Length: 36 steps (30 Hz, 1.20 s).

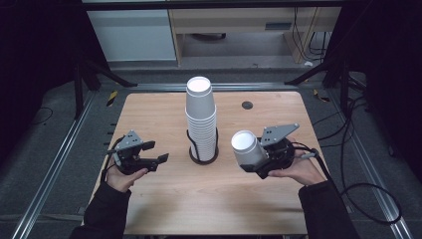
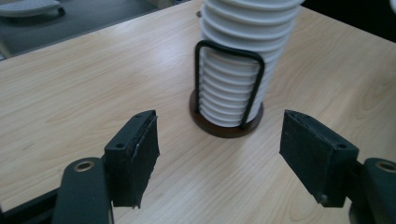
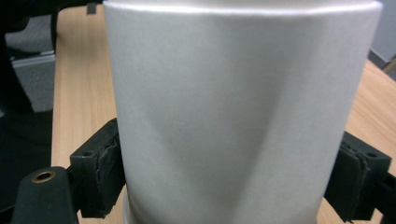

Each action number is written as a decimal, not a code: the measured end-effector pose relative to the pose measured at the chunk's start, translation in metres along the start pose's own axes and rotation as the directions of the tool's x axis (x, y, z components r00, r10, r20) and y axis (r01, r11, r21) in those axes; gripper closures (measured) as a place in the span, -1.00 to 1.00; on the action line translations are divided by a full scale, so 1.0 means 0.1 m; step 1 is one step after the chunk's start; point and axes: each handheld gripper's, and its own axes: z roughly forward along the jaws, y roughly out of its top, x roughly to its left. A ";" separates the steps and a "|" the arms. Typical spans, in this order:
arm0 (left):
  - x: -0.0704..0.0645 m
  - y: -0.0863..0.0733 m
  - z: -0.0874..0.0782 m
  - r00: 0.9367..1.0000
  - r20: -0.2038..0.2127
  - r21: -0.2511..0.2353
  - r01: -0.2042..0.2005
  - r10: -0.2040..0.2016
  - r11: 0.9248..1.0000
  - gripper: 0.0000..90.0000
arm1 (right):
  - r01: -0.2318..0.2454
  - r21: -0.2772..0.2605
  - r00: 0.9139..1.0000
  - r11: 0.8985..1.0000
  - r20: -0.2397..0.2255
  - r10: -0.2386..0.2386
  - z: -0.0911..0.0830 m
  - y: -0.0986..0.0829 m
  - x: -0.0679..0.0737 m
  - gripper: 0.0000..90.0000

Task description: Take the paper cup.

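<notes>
The right gripper (image 1: 263, 158) holds a single white paper cup (image 1: 247, 148) clamped between its jaws; in the right gripper view the black pads press against both sides of the cup (image 3: 238, 107), and its wall dents inward a little under the squeeze. In the high view the cup is held above the wooden surface (image 1: 164, 204), to the right of the stack, tilted so that one white circular end faces up and toward the camera; whether that is its base or its mouth is hard to tell from here.

The left gripper (image 1: 149, 155) has its jaws spread wide with nothing between them. In the left gripper view the stack of cups (image 2: 243, 56) stands ahead of the gap, well apart from both pads, with bare wood between.

The stack (image 1: 201, 119) stands upright near the middle of the surface in a dark round holder (image 1: 203, 155) whose black wire loops rise up its sides.

No brand, label or writing can be read on the cups or the holder. The cups are plain matte white, tapered, and their rolled rims form close ridges down the stack.
</notes>
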 end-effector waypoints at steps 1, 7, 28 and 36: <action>-0.02 0.01 0.01 1.000 0.010 -0.002 -0.009 0.009 1.000 -0.39 | 0.006 0.006 1.000 1.000 -0.009 -0.006 0.01 0.00 0.00 -0.67; -0.15 0.07 0.03 0.997 0.069 -0.011 -0.046 0.047 0.999 -0.39 | 0.023 0.035 0.998 0.999 -0.060 -0.021 0.08 0.00 0.01 -0.67; -0.41 0.24 0.21 0.962 0.228 -0.001 -0.157 0.153 0.988 -0.44 | 0.096 0.108 0.987 0.989 -0.136 -0.081 0.26 0.04 0.01 -0.66; -0.52 0.33 0.27 0.945 0.270 -0.005 -0.190 0.184 0.982 -0.50 | 0.136 0.122 0.982 0.983 -0.151 -0.117 0.33 0.15 0.03 -0.66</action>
